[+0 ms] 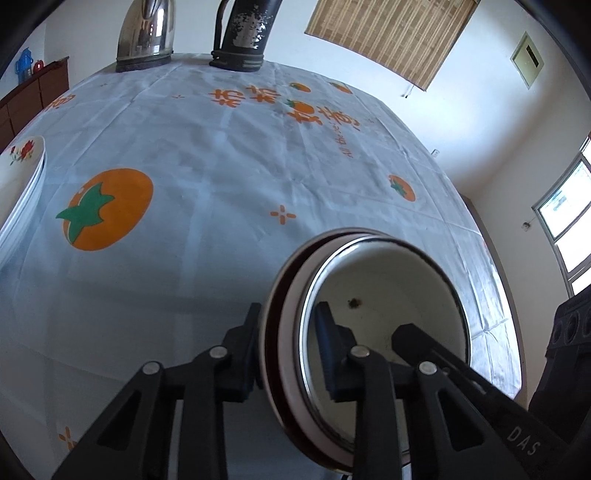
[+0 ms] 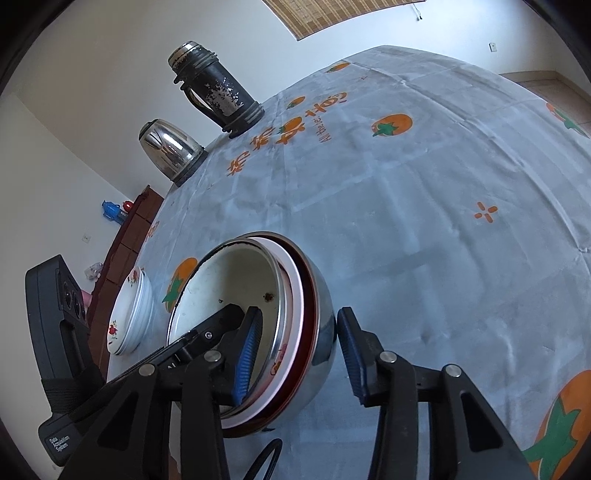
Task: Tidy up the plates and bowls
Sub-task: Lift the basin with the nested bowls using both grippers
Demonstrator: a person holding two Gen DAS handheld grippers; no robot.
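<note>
Stack of bowls (image 1: 388, 288) nested one inside another on a desk (image 1: 221, 147) covered in a pale blue cloth printed with orange fruit: white enamel innermost, then pink, then dark red, and shiny steel outermost in the right wrist view. Sitting low and right of centre in the left wrist view, low and left of centre in the right wrist view. Left claw (image 1: 290, 317) clamped across the stack's wall, one finger outside against the rim, the other inside the white bowl. Right claw (image 2: 299, 325) straddling the opposite wall, blue-padded finger inside, other pad just beside the steel side; hard to tell whether pressing or only close. Pile of white plates (image 2: 129, 310) with red flowers at the left, near the stack but apart from it. Far along the desk, toward the top of the frame, a steel kettle (image 2: 170, 151) and a worn dark thermos flask (image 2: 214, 88), both upright, side by side. Bamboo blind (image 1: 388, 33) on the white wall behind, upper right in the left wrist view.
</note>
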